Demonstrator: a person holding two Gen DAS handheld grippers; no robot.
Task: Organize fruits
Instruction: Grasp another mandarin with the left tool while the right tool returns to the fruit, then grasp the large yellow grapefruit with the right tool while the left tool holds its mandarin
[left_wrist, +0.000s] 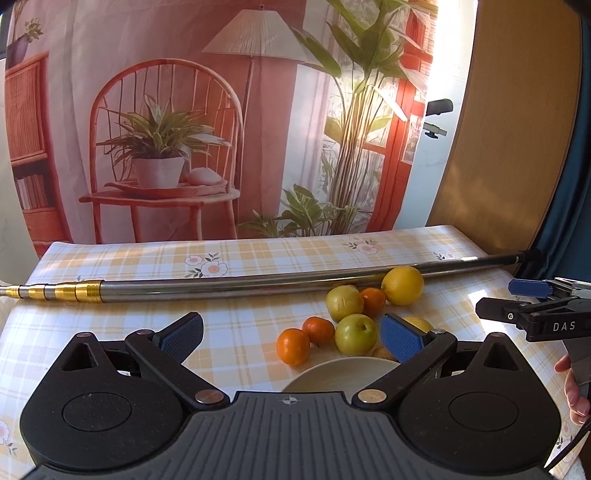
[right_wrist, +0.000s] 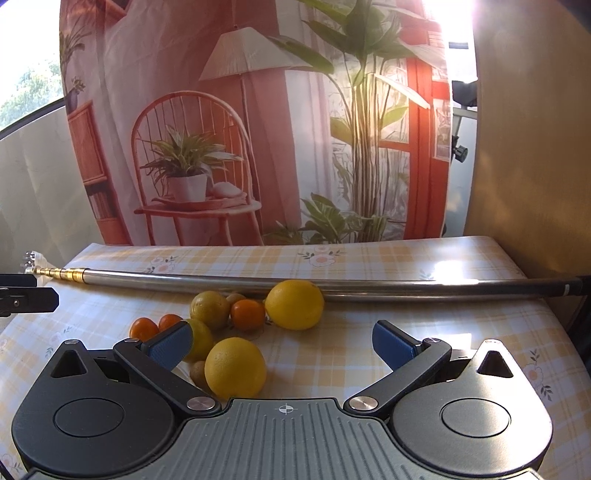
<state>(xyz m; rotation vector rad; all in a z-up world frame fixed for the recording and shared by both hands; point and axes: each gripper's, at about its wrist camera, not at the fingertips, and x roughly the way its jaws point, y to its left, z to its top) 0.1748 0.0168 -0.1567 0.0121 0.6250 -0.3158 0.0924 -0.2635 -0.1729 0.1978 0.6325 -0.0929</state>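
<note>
Yellow-checked floral tablecloth (right_wrist: 369, 258) carries the loose round fruits (right_wrist: 236, 314) clustered before a long steel telescopic pole (right_wrist: 221, 280). Both left gripper (left_wrist: 291, 338) and right gripper (right_wrist: 282, 341) are spread, empty. Firm, smooth, roll-prone fruit is best pinched across its middle; the pale round plate (left_wrist: 332, 373) lies beside.

Tablecloth (left_wrist: 240, 325) is a pale yellow-and-white plaid with little white flowers on it. Between the left gripper's (left_wrist: 291, 334) blue fingers (left_wrist: 183, 336) there are two orange mandarins (left_wrist: 293, 346) and a yellow-green plum (left_wrist: 355, 333); beyond them a bright yellow lemon (left_wrist: 403, 285). The plate (left_wrist: 340, 376) near the fingers is cream. Silver pole (left_wrist: 236, 284) further out has gold bands at one end and a black tip at the other. Backdrop (left_wrist: 184, 110) is mostly salmon-red with green plants.
</note>
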